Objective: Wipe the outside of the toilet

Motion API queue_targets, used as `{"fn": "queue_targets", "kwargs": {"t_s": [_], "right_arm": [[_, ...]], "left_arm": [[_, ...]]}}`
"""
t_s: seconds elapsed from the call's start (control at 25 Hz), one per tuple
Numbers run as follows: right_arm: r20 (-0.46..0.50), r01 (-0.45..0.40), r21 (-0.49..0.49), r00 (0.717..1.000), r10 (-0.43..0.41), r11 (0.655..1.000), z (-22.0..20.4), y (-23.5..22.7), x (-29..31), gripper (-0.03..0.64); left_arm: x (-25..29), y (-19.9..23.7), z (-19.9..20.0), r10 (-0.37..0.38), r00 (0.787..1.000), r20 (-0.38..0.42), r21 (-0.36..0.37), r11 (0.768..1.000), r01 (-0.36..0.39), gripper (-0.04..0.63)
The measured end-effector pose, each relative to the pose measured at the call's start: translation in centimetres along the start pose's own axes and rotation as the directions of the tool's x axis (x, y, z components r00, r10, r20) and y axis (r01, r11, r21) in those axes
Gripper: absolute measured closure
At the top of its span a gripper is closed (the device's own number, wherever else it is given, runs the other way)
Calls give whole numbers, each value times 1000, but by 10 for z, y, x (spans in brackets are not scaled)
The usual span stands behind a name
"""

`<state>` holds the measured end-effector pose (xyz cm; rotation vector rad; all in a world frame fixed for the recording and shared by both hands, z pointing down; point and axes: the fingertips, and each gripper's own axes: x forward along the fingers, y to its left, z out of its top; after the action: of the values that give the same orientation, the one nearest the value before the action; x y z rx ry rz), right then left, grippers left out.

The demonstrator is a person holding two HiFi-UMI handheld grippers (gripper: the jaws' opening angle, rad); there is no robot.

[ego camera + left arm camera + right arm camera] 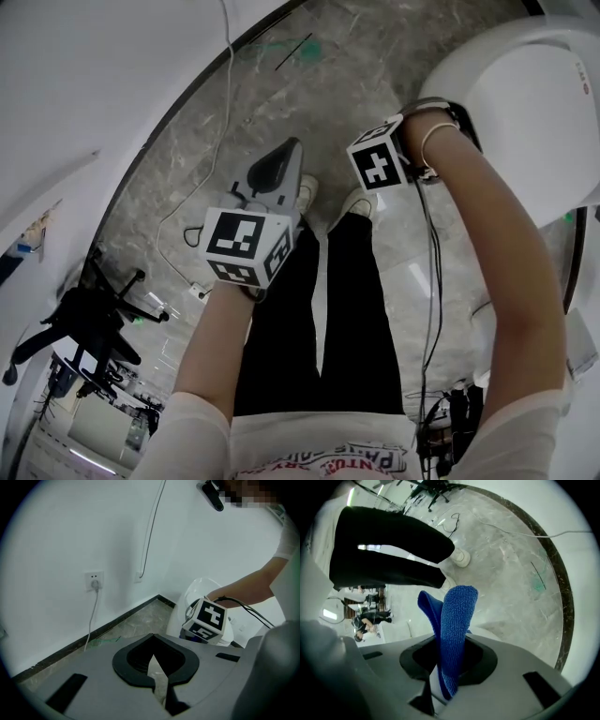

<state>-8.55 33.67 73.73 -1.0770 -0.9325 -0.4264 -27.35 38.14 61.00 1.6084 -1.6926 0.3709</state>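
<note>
At 2 o'clock, toilet (525, 84): white and glossy, filling that corner of the head view. In the left gripper view it stands at 2 o'clock by the wall, partly behind the right gripper's marker cube.
Blue cloth (458, 616): microfibre, folded, sticking up out of the jaws. In the right gripper view it shows against the floor and touches nothing.
Right gripper (449, 660): clamped on the blue cloth. In the head view its marker cube (378, 157) sits at 1 o'clock of centre, just beside the toilet's left flank. Whether the cloth meets the porcelain, cannot tell.
Left gripper (154, 660): jaws drawn together, nothing in them. Held at 10 o'clock of centre in the head view, well apart from the toilet, idle.
Progress: judged early, or between strokes. The cloth is in hand and up at the toilet. No wiped patch or streak can be made out, so the whole outside looks left to do, as far as shown.
Person: black trousers (319, 328), pale shoes (359, 202) at 12 o'clock of centre, standing just beside the toilet.
Marble floor (375, 66): grey, veined, with a white cable (228, 103) trailing at 11 o'clock.
Wall socket (94, 581): 9 o'clock in the left gripper view, with a cable plugged in.
Office chair (84, 319): black, 8 o'clock, well apart.
</note>
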Motion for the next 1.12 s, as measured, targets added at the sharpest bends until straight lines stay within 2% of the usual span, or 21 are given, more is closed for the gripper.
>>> {"fn": "queue_targets", "kwargs": {"t_s": [0.12, 0.2, 0.28, 0.36, 0.48, 0.56, 0.64, 0.72, 0.8, 0.96, 1.04, 1.12], "right_arm": [[185, 47, 165, 980, -78, 985, 24, 0, -14, 535], [304, 72, 316, 937, -172, 946, 30, -3, -34, 535], [394, 70, 476, 874, -284, 876, 29, -6, -62, 535], [458, 37, 612, 797, -393, 790, 24, -7, -96, 535], [489, -19, 756, 680, -545, 655, 5, -1, -156, 535], [466, -59, 833, 609, -641, 550, -17, 9, -199, 535], [420, -124, 898, 526, -740, 421, -45, 24, -245, 535], [358, -210, 933, 434, -827, 293, -75, 47, -290, 535], [281, -269, 944, 358, -890, 190, -99, 78, -331, 535], [98, -332, 943, 249, -964, 10, -138, 157, -401, 535], [-3, -377, 923, 195, -981, -77, -157, 198, -431, 535], [-118, -415, 893, 152, -981, -171, -175, 242, -455, 535]], "left_arm": [[-12, 1, 1, -2, 1000, -5, 16, 1000, 2, 589], [-22, 2, 15, -6, 1000, 3, 34, 999, 6, 589], [-31, 3, 37, -15, 1000, 15, 59, 998, 14, 589], [-38, 0, 65, -24, 999, 30, 83, 996, 21, 589], [-48, -15, 117, -53, 997, 62, 115, 992, 45, 589], [-57, -32, 160, -86, 992, 93, 137, 988, 73, 589], [-67, -52, 209, -127, 983, 133, 171, 980, 103, 589], [-81, -73, 255, -168, 971, 169, 209, 969, 132, 589], [-102, -96, 290, -207, 961, 185, 240, 957, 160, 589], [-152, -141, 339, -296, 938, 182, 321, 919, 228, 589], [-175, -165, 362, -351, 917, 187, 361, 893, 268, 589], [-198, -190, 382, -408, 893, 190, 408, 860, 306, 589]]}}
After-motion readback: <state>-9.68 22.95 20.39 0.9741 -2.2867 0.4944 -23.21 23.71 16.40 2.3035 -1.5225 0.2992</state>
